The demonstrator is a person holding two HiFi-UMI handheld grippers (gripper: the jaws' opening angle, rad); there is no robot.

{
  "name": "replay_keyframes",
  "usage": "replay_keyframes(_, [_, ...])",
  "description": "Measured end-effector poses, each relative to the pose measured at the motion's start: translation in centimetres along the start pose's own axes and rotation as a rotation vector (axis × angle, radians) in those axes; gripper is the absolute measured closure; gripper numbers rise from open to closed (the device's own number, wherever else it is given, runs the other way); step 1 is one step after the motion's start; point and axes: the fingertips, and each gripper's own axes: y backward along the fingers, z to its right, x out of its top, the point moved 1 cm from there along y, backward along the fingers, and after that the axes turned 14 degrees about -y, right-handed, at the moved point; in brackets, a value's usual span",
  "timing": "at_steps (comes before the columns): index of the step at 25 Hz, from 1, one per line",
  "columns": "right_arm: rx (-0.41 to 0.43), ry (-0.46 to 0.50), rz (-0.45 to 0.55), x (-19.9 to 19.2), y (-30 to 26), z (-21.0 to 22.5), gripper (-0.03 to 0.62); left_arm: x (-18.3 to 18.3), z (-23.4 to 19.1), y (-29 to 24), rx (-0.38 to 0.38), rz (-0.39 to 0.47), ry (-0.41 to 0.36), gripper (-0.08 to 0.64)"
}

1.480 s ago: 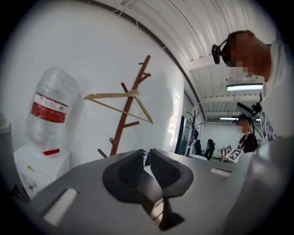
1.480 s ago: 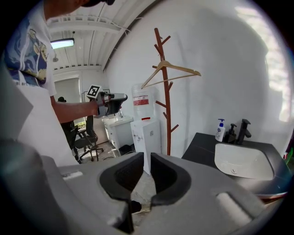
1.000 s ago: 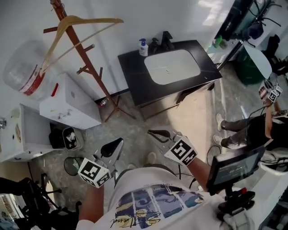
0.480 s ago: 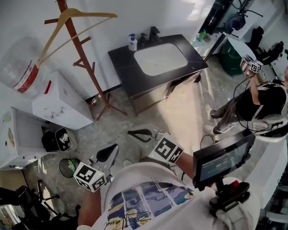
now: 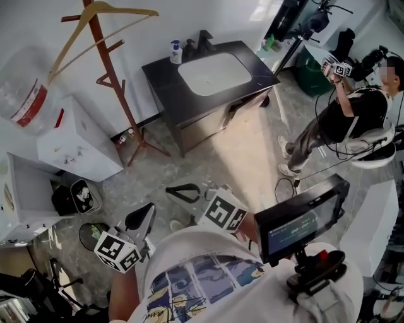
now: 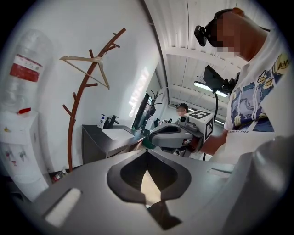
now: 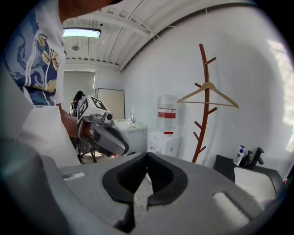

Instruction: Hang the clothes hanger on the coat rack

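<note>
The wooden clothes hanger point(image 5: 126, 11) hangs by its hook on the top of the brown coat rack point(image 5: 110, 69), at the upper left of the head view. It also shows as the hanger point(image 6: 87, 58) on the rack point(image 6: 76, 114), and as the hanger point(image 7: 209, 94) on the rack point(image 7: 204, 105). My left gripper point(image 5: 149, 208) is shut and holds nothing, low by my body. My right gripper point(image 5: 170, 190) is shut and empty too, beside it. Both are far from the rack. The left gripper's own jaws point(image 6: 147, 153) and the right gripper's own jaws point(image 7: 147, 158) meet at the tips.
A water dispenser with its bottle point(image 5: 25, 94) and a white cabinet point(image 5: 76, 142) stand left of the rack. A black vanity with a white sink point(image 5: 211, 69) is to its right. A seated person point(image 5: 353, 113) is at far right. A monitor on a stand point(image 5: 303, 217) is near my right arm.
The head view has swung: rack, sink and floor slid left and up. Both grippers shifted left and lower in the picture. The hanger stays on the rack.
</note>
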Motion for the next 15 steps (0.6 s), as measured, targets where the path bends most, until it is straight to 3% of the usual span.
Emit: replay_keyframes(15, [-0.002,0.048,-0.028,0.6,-1.1,-2.2,0.591,-0.9,0.1,2.0,0.001,0.026,-0.009,0.558])
